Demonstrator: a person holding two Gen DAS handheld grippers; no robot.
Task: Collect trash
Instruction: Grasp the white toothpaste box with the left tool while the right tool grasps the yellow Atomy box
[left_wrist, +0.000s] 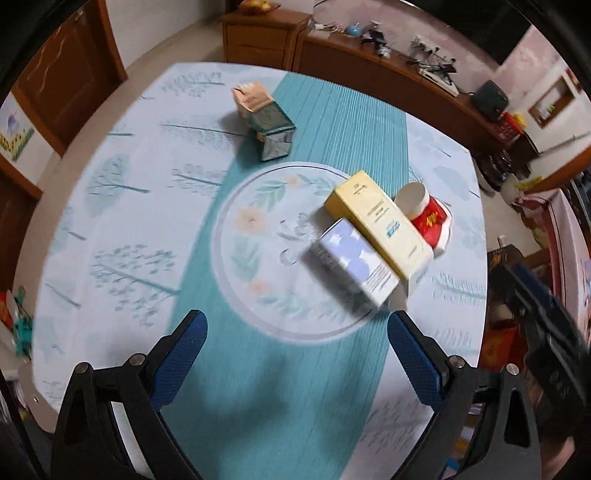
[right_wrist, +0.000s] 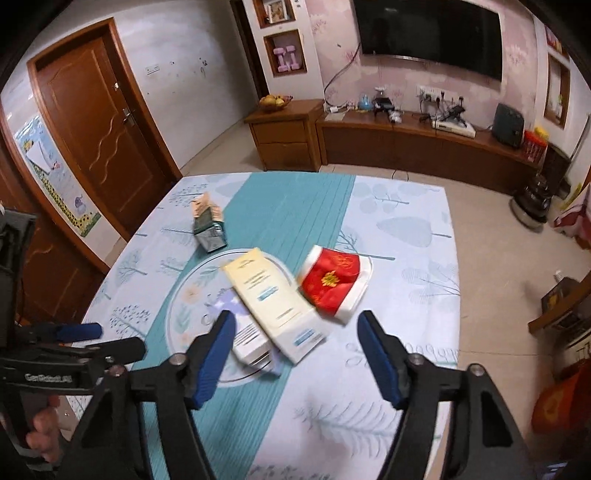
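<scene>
On the table lie a long yellow box (left_wrist: 380, 225), a white and lilac box (left_wrist: 354, 264) under its near end, a crushed red and white paper cup (left_wrist: 428, 218) to its right, and a torn teal carton (left_wrist: 267, 120) farther back. My left gripper (left_wrist: 295, 332) is open and empty, above the table in front of the boxes. In the right wrist view the yellow box (right_wrist: 273, 299), lilac box (right_wrist: 247, 339), red cup (right_wrist: 332, 284) and teal carton (right_wrist: 208, 225) show. My right gripper (right_wrist: 295, 332) is open and empty, hovering over the near ends of the boxes.
The table carries a pale blue cloth with a teal stripe (left_wrist: 288, 369) and a round floral mat (left_wrist: 258, 229). A wooden cabinet (right_wrist: 284, 136) and TV bench (right_wrist: 424, 144) stand beyond it, a door (right_wrist: 99, 122) to the left. The left gripper (right_wrist: 77, 332) shows at the left.
</scene>
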